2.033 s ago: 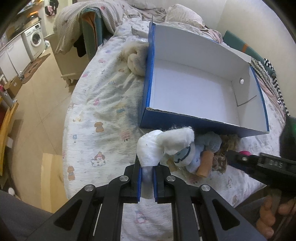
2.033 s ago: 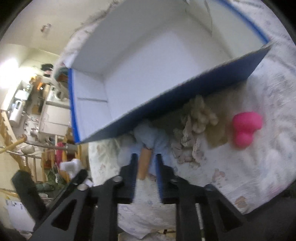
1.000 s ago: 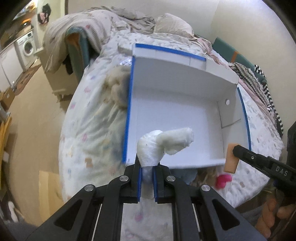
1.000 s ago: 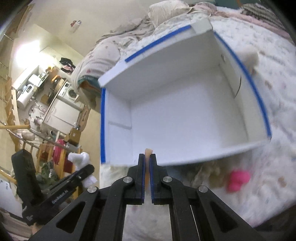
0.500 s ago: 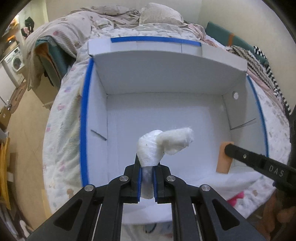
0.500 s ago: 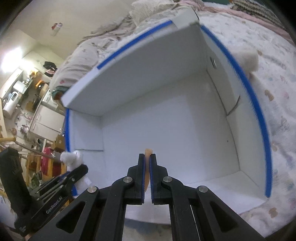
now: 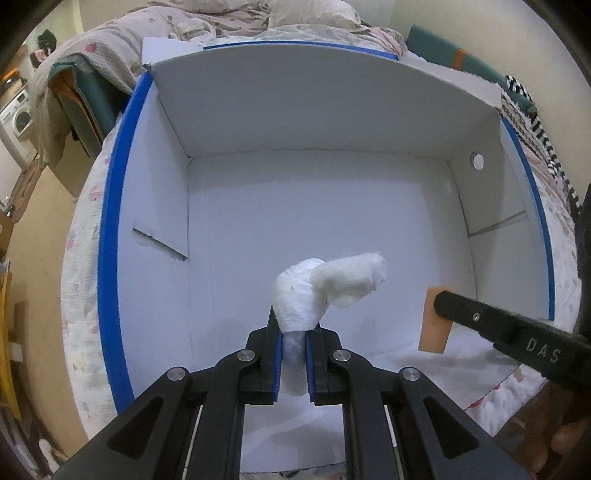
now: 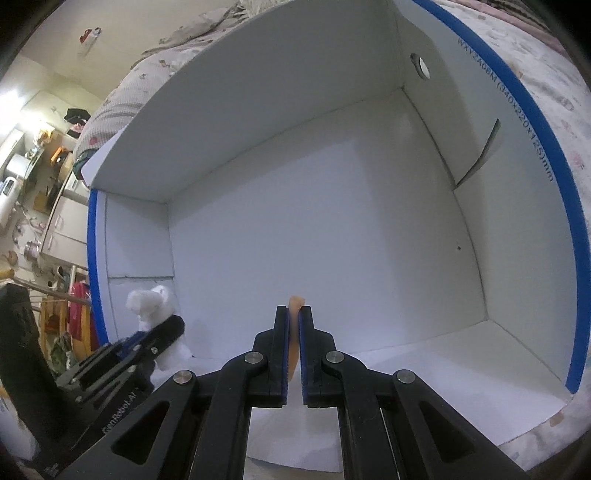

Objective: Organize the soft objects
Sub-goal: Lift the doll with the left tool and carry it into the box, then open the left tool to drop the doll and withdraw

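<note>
A white box with blue edges lies open on the bed and fills both views. My left gripper is shut on a white fluffy soft toy and holds it above the box floor, near the front. It also shows at the left of the right wrist view. My right gripper is shut on a flat orange soft piece, over the front right of the box. That orange piece shows in the left wrist view.
The box stands on a bed with a patterned white sheet. Rumpled bedding and pillows lie behind the box. A floor with a washing machine is at the left. The box interior holds nothing.
Both grippers have moved forward and lower, from the bed in front of the box to over its inside. Each still holds its soft object.
</note>
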`<state>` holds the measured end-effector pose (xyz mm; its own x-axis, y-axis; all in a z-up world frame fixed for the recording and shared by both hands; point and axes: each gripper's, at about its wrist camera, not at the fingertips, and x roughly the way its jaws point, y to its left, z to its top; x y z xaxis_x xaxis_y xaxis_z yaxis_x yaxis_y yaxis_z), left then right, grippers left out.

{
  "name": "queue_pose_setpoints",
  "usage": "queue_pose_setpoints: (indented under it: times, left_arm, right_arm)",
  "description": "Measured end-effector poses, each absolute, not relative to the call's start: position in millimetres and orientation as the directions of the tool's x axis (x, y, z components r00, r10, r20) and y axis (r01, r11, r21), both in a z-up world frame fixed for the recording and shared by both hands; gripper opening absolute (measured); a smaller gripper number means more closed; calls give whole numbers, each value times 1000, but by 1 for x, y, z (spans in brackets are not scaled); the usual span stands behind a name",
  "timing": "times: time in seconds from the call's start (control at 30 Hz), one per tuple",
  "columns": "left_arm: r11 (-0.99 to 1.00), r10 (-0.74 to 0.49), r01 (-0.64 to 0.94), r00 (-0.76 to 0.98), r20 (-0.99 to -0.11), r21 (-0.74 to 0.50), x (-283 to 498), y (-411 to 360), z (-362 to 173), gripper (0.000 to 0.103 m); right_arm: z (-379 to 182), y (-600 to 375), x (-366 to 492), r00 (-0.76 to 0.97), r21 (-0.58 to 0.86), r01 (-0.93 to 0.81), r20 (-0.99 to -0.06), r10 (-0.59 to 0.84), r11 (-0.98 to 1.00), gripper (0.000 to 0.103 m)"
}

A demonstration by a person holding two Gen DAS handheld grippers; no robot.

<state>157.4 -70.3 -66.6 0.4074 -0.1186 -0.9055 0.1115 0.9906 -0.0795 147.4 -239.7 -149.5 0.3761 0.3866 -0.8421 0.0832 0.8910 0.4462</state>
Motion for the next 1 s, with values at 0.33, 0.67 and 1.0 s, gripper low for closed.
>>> queue_pose_setpoints:
  times: [0.33,0.67,1.0]
  left_arm:
    - [993,-93,106,461,-883,-49,156,-69,-55,11]
    - [995,-91,89,481,-872,-55,152,-67,-48,54]
    - [996,-88,73,502,-861,-59,150,-63,-39,60]
  right_arm:
    - [-154,-240,147,373,428,76,-850,373,900,7]
    - [-149,-242,145,395,442,87,-838,376,893,73]
    - [-138,-244,146,440,435,88,-824,357,896,75]
